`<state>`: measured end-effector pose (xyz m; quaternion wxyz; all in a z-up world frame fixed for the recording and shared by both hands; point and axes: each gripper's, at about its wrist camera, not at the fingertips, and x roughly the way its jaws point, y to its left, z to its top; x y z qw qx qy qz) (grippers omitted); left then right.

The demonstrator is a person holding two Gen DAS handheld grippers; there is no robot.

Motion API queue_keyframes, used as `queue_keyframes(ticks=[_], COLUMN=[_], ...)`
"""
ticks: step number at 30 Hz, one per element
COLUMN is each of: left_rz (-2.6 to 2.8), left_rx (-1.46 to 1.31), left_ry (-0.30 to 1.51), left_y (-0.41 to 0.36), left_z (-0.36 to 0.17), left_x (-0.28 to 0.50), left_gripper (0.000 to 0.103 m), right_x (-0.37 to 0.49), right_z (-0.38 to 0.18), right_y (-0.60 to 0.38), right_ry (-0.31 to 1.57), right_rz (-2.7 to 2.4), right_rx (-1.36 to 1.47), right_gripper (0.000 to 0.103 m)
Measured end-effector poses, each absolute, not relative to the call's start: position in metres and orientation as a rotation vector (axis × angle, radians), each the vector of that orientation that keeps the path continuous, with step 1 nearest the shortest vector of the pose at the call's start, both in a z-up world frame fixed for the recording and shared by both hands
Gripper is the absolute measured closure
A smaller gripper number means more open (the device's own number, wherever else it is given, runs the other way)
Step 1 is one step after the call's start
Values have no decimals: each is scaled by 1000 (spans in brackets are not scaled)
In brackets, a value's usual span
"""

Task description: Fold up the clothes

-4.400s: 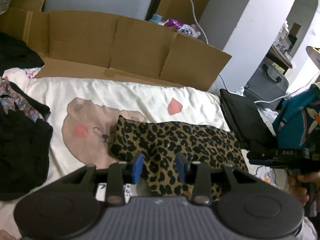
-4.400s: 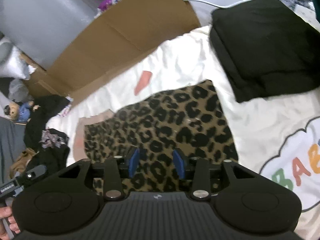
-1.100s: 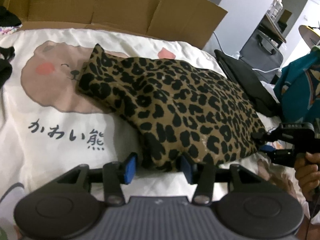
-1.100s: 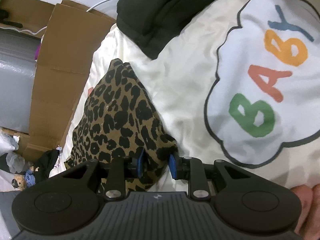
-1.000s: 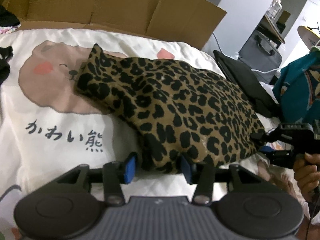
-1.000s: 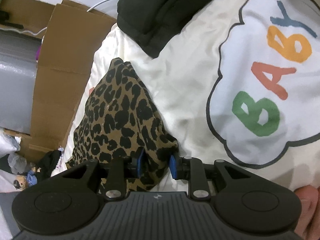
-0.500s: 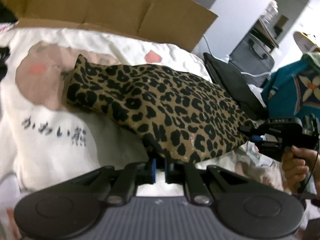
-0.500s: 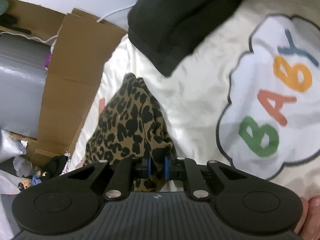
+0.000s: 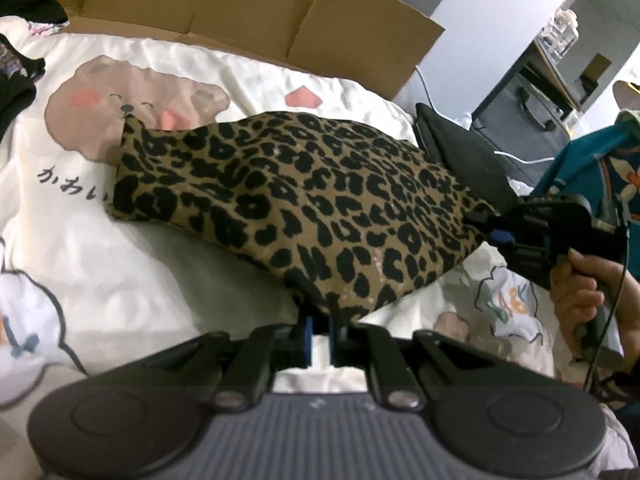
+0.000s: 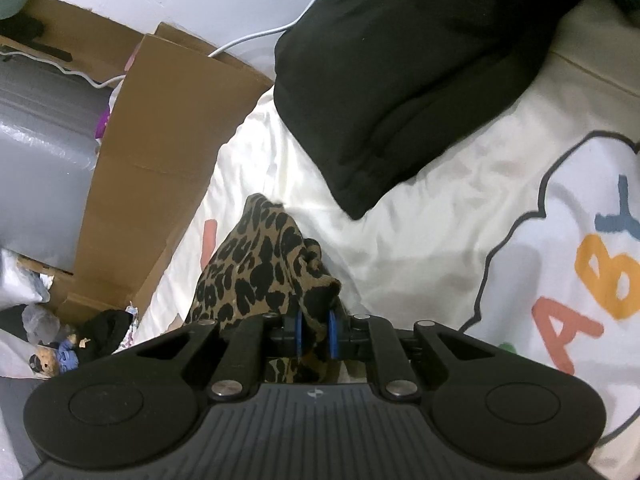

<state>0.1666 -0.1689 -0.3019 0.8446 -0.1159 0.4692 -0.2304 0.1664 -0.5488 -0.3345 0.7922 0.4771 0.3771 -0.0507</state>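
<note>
A folded black garment (image 10: 404, 92) lies on the bed (image 9: 120, 264) just beyond the leopard-print garment (image 9: 304, 200), and flattened cardboard (image 9: 248, 8) stands along the far edge (black clothes (image 9: 16, 92) heap at the left). The leopard piece rests on the bear-print cover, near edge raised. The left tongs (image 9: 319, 338) and right tongs (image 10: 316, 334) each clench a near corner.
</note>
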Motion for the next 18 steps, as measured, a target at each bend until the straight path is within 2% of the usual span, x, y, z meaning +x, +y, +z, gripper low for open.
queue_keyframes(ticks=[18], left_rz=[-428], left_rx=[-285], left_ry=[1026], left_y=[-223], left_z=[-310], left_x=[128], left_gripper=[96], right_x=[209], right_z=[-335], right_y=[-573], right_ry=[852], right_rz=[-56], right_rx=[937], right_gripper=[91])
